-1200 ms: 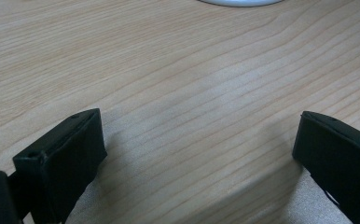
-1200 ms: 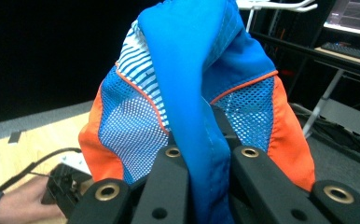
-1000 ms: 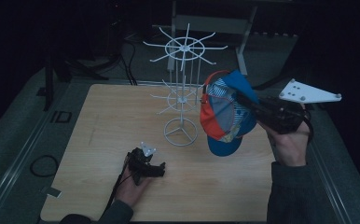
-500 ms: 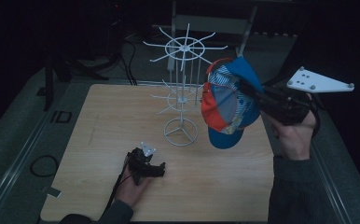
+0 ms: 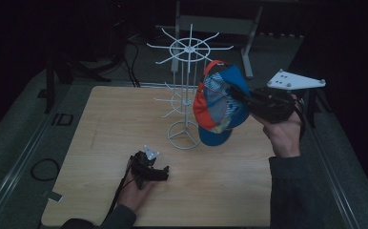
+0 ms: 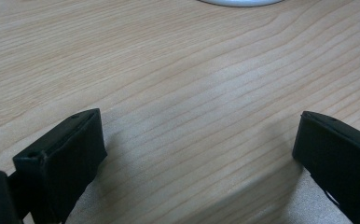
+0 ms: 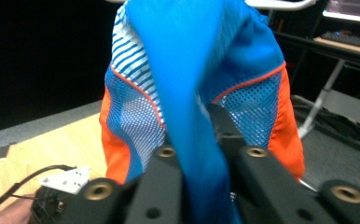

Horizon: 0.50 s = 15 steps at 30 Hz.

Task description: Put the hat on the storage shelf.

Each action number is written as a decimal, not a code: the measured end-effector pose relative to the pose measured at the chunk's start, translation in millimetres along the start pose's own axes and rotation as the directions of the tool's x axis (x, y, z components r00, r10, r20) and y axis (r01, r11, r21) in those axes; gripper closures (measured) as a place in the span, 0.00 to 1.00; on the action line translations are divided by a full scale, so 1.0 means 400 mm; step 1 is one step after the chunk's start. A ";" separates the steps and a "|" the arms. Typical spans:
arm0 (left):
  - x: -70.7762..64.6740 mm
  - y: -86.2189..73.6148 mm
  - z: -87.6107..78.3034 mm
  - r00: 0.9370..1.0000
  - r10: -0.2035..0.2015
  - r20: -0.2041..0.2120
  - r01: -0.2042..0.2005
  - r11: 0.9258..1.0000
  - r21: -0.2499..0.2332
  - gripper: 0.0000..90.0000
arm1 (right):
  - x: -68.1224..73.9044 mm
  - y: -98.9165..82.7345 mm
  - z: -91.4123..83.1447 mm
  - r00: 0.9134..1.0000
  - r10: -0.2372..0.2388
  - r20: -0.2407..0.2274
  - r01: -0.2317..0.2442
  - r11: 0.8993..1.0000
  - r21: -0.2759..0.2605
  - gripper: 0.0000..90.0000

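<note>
Currently, a blue and orange cap (image 5: 219, 102) is held up in the air by the right gripper (image 5: 241, 99), just beside the white wire rack (image 5: 187, 90) that stands on the wooden tabletop (image 5: 101, 124). In the high view, the cap is seen to the right of the rack's pole, close to its upper ring of arms, and its blue brim hangs down towards the round base of the rack. Whether the cap touches the rack cannot be told.

In the right gripper view, the fingers (image 7: 162, 179) are clenched on a fold of the blue fabric of the cap (image 7: 192, 93), and the mesh panels with orange borders are spread on both sides of this fold. The grey plate (image 5: 294, 79) on top of the right gripper is seen above the person's right hand (image 5: 283, 136).

The left gripper (image 5: 148, 172) is rested low on the tabletop, near its front edge, and is held by the left hand (image 5: 134, 191). In the left gripper view, its fingers (image 6: 66, 154) are spread wide apart, and only bare wood (image 6: 192, 93) is seen between them. The edge of the white rack base (image 6: 241, 2) is visible at the top of that view.
</note>
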<state>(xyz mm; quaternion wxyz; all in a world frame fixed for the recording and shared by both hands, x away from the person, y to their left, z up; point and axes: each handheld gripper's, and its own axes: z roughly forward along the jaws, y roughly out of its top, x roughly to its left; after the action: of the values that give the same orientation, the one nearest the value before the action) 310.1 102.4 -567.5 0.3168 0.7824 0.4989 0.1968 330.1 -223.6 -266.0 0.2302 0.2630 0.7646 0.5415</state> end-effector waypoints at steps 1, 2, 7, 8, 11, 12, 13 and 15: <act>0.000 0.000 0.000 1.000 0.000 0.001 0.000 1.000 0.000 0.03 | 0.001 -0.002 0.001 1.000 0.004 0.000 -0.004 1.000 0.008 0.73; 0.000 0.000 0.000 1.000 0.001 0.002 -0.001 1.000 0.002 0.03 | 0.002 -0.006 0.001 1.000 -0.002 0.006 0.002 1.000 0.012 0.67; 0.000 0.000 0.000 1.000 -0.001 0.000 0.001 1.000 0.000 0.03 | 0.009 -0.033 -0.002 0.998 0.009 0.064 -0.013 0.998 0.062 0.38; 0.000 0.000 0.000 1.000 -0.002 0.000 0.002 1.000 0.000 0.03 | 0.009 -0.040 -0.004 0.997 0.014 0.070 -0.018 0.997 0.069 0.34; 0.000 0.000 0.000 1.000 -0.001 0.001 0.001 1.000 0.001 0.03 | 0.009 -0.066 -0.007 0.996 0.032 0.087 -0.039 0.995 0.086 0.27; 0.000 0.000 0.000 1.000 -0.002 0.001 0.002 1.000 0.000 0.03 | 0.009 -0.073 -0.007 0.995 0.034 0.091 -0.042 0.995 0.094 0.25; 0.000 0.000 0.000 1.000 -0.001 0.000 0.001 1.000 0.000 0.03 | 0.009 -0.084 -0.008 0.995 0.039 0.094 -0.049 0.994 0.099 0.23; 0.000 0.000 0.000 1.000 -0.002 0.000 0.002 1.000 0.000 0.03 | 0.007 -0.102 -0.009 0.994 0.054 0.099 -0.065 0.992 0.110 0.22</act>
<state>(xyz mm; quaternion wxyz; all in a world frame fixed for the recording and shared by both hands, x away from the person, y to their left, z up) 310.0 102.3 -567.5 0.3169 0.7819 0.4996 0.1964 319.4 -235.6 -303.8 0.2352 0.3238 0.7741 0.4906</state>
